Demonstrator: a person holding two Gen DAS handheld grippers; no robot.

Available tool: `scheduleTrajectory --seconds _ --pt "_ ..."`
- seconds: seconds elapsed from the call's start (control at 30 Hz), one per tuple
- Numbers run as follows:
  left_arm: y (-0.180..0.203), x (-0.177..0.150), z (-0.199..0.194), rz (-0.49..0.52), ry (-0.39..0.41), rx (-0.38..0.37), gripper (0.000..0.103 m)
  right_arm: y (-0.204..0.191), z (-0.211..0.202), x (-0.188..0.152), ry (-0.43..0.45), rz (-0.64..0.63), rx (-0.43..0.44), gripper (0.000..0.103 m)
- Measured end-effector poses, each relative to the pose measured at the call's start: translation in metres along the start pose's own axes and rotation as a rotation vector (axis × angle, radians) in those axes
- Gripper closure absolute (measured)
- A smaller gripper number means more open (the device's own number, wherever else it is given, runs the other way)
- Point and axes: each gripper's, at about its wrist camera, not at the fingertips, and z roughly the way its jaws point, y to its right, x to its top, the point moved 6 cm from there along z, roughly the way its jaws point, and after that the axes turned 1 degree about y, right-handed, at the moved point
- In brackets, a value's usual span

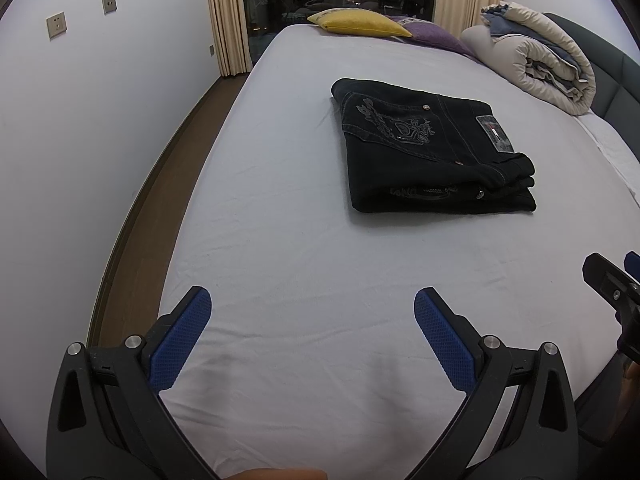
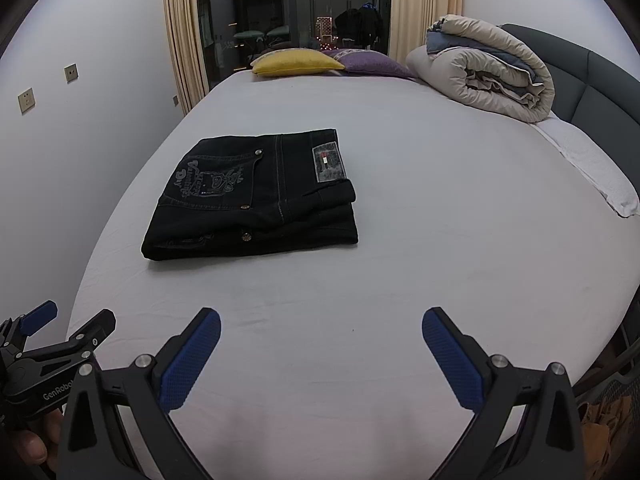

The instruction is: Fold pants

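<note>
Bed (image 2: 400, 280) w/ folded pants (image 2: 256, 196); left tool (image 1: 312, 320) & right tool (image 2: 320, 336) both spread apart, empty

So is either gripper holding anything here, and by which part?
Nothing is held. The left gripper and right gripper are both open over the bed, apart from the folded pants.

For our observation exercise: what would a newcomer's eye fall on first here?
The black folded pants lie mid-bed on the pale sheet. Behind them a yellow pillow sits before the dark window, with a rolled duvet to its right. Both claws, left and right, hang open in front.
</note>
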Motion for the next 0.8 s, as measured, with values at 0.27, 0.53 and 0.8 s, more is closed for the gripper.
scheduleTrajectory --seconds 0.27,0.53,0.8 --pt "0.0007 -0.001 -0.0006 -0.002 0.0 -0.002 0.0 -0.0026 -0.0001 -0.0024 -0.002 -0.001 0.0 0.0" --pt "0.0009 -0.0014 0.0001 -0.001 -0.001 -0.005 0.0 -0.003 -0.0003 -0.0024 -0.002 -0.002 0.001 0.0" --pt "0.0005 -0.0009 0.0005 -0.001 -0.001 -0.006 0.0 -0.0028 -0.0002 -0.002 -0.002 -0.001 0.0 0.0"
